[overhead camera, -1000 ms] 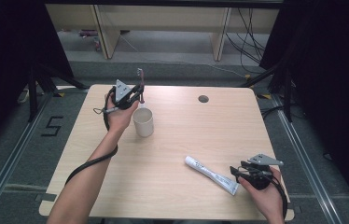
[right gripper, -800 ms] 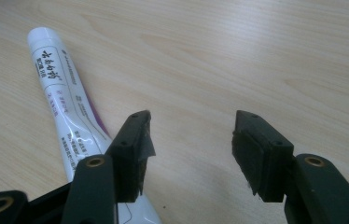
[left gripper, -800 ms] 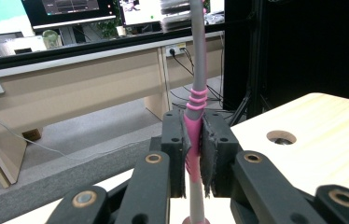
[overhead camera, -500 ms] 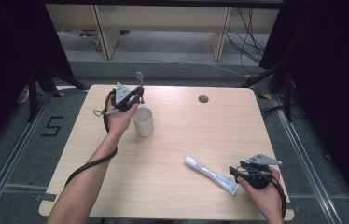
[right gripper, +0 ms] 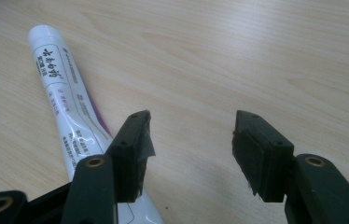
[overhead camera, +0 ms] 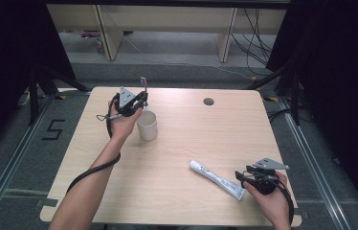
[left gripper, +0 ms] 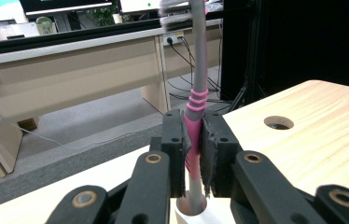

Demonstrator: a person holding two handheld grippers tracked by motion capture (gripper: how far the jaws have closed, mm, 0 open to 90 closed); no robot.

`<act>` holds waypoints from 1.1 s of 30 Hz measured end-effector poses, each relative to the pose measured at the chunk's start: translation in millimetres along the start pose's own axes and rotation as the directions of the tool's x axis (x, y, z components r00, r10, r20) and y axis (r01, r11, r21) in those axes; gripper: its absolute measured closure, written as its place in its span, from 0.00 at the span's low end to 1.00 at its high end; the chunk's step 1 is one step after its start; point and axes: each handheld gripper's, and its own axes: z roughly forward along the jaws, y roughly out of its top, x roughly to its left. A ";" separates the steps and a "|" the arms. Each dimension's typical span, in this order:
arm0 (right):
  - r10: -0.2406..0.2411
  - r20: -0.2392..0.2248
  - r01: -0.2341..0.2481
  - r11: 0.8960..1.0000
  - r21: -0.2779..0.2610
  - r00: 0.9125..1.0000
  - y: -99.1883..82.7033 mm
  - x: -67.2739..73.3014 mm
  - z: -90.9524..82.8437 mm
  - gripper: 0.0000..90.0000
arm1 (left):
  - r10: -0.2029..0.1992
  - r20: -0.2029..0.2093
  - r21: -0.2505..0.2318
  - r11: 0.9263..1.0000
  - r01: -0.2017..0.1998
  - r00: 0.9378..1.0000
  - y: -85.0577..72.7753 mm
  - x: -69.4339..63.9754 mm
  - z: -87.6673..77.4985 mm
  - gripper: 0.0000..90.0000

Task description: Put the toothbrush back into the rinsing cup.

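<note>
Little has changed over the last second: the left gripper (overhead camera: 141, 98) has only drifted slightly above the cup (overhead camera: 147, 125), and the right gripper (overhead camera: 242, 175) has stayed put at the near right of the table (overhead camera: 182, 153).

Left jaws are clamped tight on the pink grip of the toothbrush (left gripper: 196, 116), which stands upright with its bristle head up and its lower end inside the cup mouth, as the left gripper view shows. Whether that end touches the cup bottom cannot be told.

Right jaws stand wide with nothing between them. The toothpaste (overhead camera: 217, 179) lies flat on the table, and one jaw sits over its near end while the gap itself lies to one side of the tube.

Risks from here: if the brush is let go while it is off-centre or leaning, its tall handle could tip the light cup or fall out over the rim. If the right jaws close as they stand, they would likely miss the tube or nudge it sideways; squeezing its soft body could also press paste out.
</note>
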 end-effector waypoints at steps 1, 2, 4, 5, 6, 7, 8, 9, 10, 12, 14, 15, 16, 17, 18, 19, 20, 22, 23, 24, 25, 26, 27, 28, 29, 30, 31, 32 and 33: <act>0.002 0.000 -0.002 1.000 -0.002 1.000 0.0 0.3 0.3 0.52 | 0.001 0.003 0.000 1.000 -0.001 1.000 -0.3 0.0 0.0 0.89; -0.017 0.002 0.017 1.000 -0.010 1.000 -0.6 -0.9 1.1 0.52 | 0.003 0.003 0.002 1.000 -0.003 1.000 -0.6 -0.1 0.0 0.89; 0.026 -0.020 -0.026 1.000 0.009 0.999 -0.7 2.3 1.1 0.52 | 0.000 0.001 0.004 1.000 0.000 1.000 -1.3 0.1 0.0 0.89; 0.026 -0.020 -0.026 1.000 0.009 0.999 -0.7 2.3 1.1 0.52 | 0.000 0.001 0.004 1.000 0.000 1.000 -1.3 0.1 0.0 0.89; 0.030 -0.019 -0.030 1.000 0.011 0.999 -0.6 2.7 0.9 0.52 | 0.001 0.002 0.006 1.000 -0.001 1.000 -1.6 0.3 0.1 0.89; 0.023 -0.022 -0.023 1.000 0.007 0.999 0.2 1.3 1.0 0.52 | -0.002 0.003 0.010 1.000 0.002 1.000 -2.6 0.5 0.2 0.89; 0.023 -0.022 -0.023 1.000 0.008 0.999 0.3 1.4 1.0 0.52 | -0.003 0.005 0.013 1.000 0.003 1.000 -3.3 0.6 0.2 0.89; 0.023 -0.022 -0.022 1.000 0.008 1.000 0.2 1.3 1.0 0.52 | -0.003 0.005 0.014 1.000 0.003 1.000 -3.9 0.6 0.3 0.89; 0.023 -0.022 -0.022 1.000 0.008 1.000 0.2 1.3 1.0 0.52 | -0.003 0.005 0.014 1.000 0.003 1.000 -3.9 0.6 0.3 0.89; 0.021 -0.023 -0.021 1.000 0.008 0.999 0.2 1.1 0.8 0.52 | -0.003 0.010 0.023 1.000 0.003 1.000 -5.8 0.2 0.5 0.89; 0.022 -0.023 -0.021 1.000 0.008 0.999 0.2 1.1 0.8 0.52 | -0.003 0.010 0.024 1.000 0.003 1.000 -6.2 0.1 0.6 0.89; 0.024 -0.022 -0.024 1.000 0.007 0.999 0.4 1.3 0.9 0.52 | -0.005 0.008 0.026 1.000 0.005 1.000 -6.6 -0.2 1.0 0.89; 0.024 -0.022 -0.024 1.000 0.007 0.999 0.4 1.3 1.0 0.52 | -0.005 0.009 0.028 1.000 0.005 1.000 -6.7 -0.2 1.2 0.89; 0.026 -0.021 -0.026 1.000 0.009 0.999 0.6 1.7 1.0 0.52 | -0.005 0.009 0.029 1.000 0.005 1.000 -6.6 -0.1 1.2 0.89; 0.026 -0.021 -0.026 1.000 0.010 0.999 0.6 1.8 1.1 0.52 | -0.005 0.012 0.030 1.000 0.005 1.000 -6.5 0.1 1.1 0.89; 0.013 -0.006 -0.012 1.000 0.006 1.000 0.7 1.5 0.9 0.52 | -0.004 0.011 0.033 0.999 0.004 1.000 -6.4 0.1 1.1 0.89; 0.043 -0.008 -0.043 0.999 0.016 0.999 0.5 4.0 0.4 0.52 | -0.005 0.011 0.034 0.999 0.005 1.000 -6.4 0.1 1.0 0.89; 0.031 -0.008 -0.031 0.999 0.014 0.999 0.5 3.4 0.8 0.52 | -0.006 0.012 0.040 0.999 0.006 1.000 -6.5 0.2 0.8 0.89; 0.024 -0.007 -0.024 1.000 0.012 1.000 0.6 3.0 1.0 0.52 | -0.006 0.012 0.042 0.999 0.006 1.000 -6.6 0.3 0.8 0.89; 0.030 -0.008 -0.030 0.999 0.013 1.000 0.6 3.4 0.9 0.52 | -0.007 0.014 0.045 0.999 0.007 1.000 -6.8 0.6 0.8 0.89; 0.007 -0.001 -0.007 1.000 0.000 1.000 0.7 1.8 1.2 0.52 | -0.009 0.015 0.048 0.999 0.009 1.000 -7.0 0.7 0.9 0.89; 0.001 0.003 -0.001 1.000 0.006 1.000 1.0 1.4 0.3 0.52 | -0.010 0.016 0.052 0.999 0.009 1.000 -7.2 0.8 1.0 0.89; 0.002 0.003 -0.002 1.000 0.006 1.000 1.1 1.5 0.3 0.52 | -0.011 0.017 0.054 0.998 0.010 1.000 -7.5 0.8 0.9 0.89; 0.001 0.003 -0.001 1.000 0.006 1.000 1.1 1.4 0.3 0.52 | -0.011 0.017 0.056 0.998 0.010 1.000 -7.8 0.6 0.9 0.89; 0.001 0.003 -0.001 1.000 0.007 1.000 1.0 1.4 0.4 0.52 | -0.012 0.018 0.058 0.998 0.011 1.000 -8.4 0.2 1.0 0.89; 0.010 -0.014 -0.010 1.000 0.007 1.000 0.9 1.9 1.8 0.52 | -0.012 0.017 0.059 0.998 0.011 1.000 -8.9 0.2 1.1 0.89; -0.003 -0.016 0.003 1.000 -0.001 1.000 0.9 1.2 2.7 0.52 | -0.014 0.017 0.060 0.998 0.013 1.000 -9.2 0.3 1.3 0.89; -0.003 -0.026 0.003 1.000 -0.001 1.000 0.9 1.1 3.3 0.52 | -0.014 0.015 0.065 0.998 0.013 1.000 -9.4 0.6 1.3 0.89; -0.012 -0.027 0.012 1.000 -0.004 1.000 0.8 0.5 3.7 0.52 | -0.017 0.015 0.068 0.998 0.016 1.000 -9.6 0.5 1.4 0.89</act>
